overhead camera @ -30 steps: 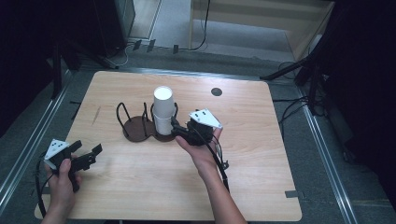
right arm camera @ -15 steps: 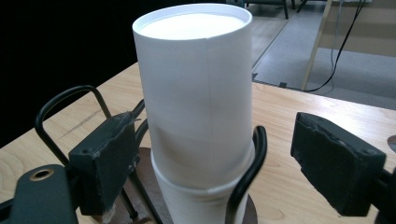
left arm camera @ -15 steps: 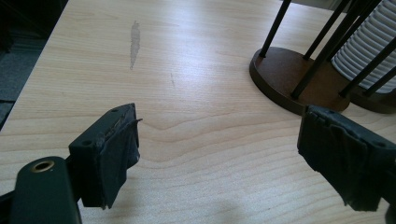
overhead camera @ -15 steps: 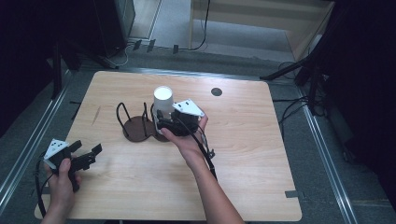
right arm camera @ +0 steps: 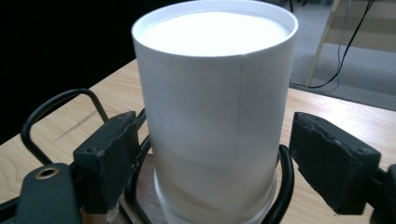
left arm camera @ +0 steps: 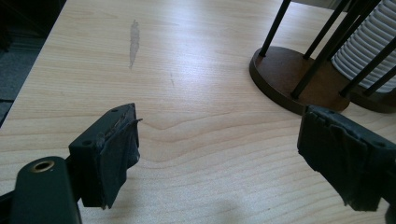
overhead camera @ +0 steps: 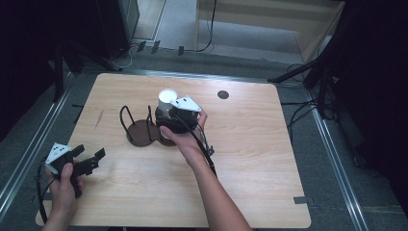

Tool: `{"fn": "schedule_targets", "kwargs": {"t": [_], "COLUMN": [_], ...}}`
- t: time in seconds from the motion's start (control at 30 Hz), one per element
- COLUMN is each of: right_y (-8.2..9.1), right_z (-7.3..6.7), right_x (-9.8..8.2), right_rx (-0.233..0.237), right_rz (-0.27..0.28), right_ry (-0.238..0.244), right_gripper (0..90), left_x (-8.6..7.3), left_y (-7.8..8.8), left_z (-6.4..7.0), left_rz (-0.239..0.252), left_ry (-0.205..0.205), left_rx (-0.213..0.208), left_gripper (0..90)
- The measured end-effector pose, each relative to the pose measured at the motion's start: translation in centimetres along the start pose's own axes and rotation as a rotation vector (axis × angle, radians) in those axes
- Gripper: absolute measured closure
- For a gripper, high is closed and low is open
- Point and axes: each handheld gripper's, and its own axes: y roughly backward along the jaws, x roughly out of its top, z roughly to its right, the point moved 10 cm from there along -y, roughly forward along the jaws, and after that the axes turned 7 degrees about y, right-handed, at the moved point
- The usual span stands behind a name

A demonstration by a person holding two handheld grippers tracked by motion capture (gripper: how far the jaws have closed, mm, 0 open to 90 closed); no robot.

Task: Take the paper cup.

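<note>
The right gripper [right arm camera: 212, 172], jaws apart and just closing, straddles the white ribbed paper cup stack [right arm camera: 215, 107]; squeeze evenly, lift straight (left gripper [left arm camera: 233, 158] idles agape).

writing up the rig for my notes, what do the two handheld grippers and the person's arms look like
Both are black handheld tools. The left gripper and the right gripper each carry a light grey three-cornered plate on top and trail a black cable. In the gripper views each has two blocky black jaws faced with wrinkled dark padding, and a round metal-ringed hole in the left jaw's arm. The forearms are bare, with no sleeves or gloves.
</note>
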Motion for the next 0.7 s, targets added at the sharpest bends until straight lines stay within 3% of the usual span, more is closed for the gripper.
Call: {"fn": "schedule_targets", "kwargs": {"t": [0.1,0.33,0.7], "right_y": [-0.3,-1.4,-1.7], "right_z": [-0.1,0.3,0.0], "right_x": [0.1,-0.2,-0.3], "right_rx": [0.019,-0.007,-0.028], "right_rz": [-0.003,-0.023,-0.011], "right_ry": [-0.029,-0.047,-0.02], "right_gripper": [17.2,18.4,24.7], "left_x": [0.0,0.0,0.0], "left_y": [0.0,0.0,-0.1], "left_z": [0.0,0.0,0.1], "left_rz": [0.001,0.001,-0.001], "left_ry": [0.0,0.001,-0.001], "left_rx": [0.001,-0.001,-0.001], "left_gripper": [13.2,13.2,13.2]}}
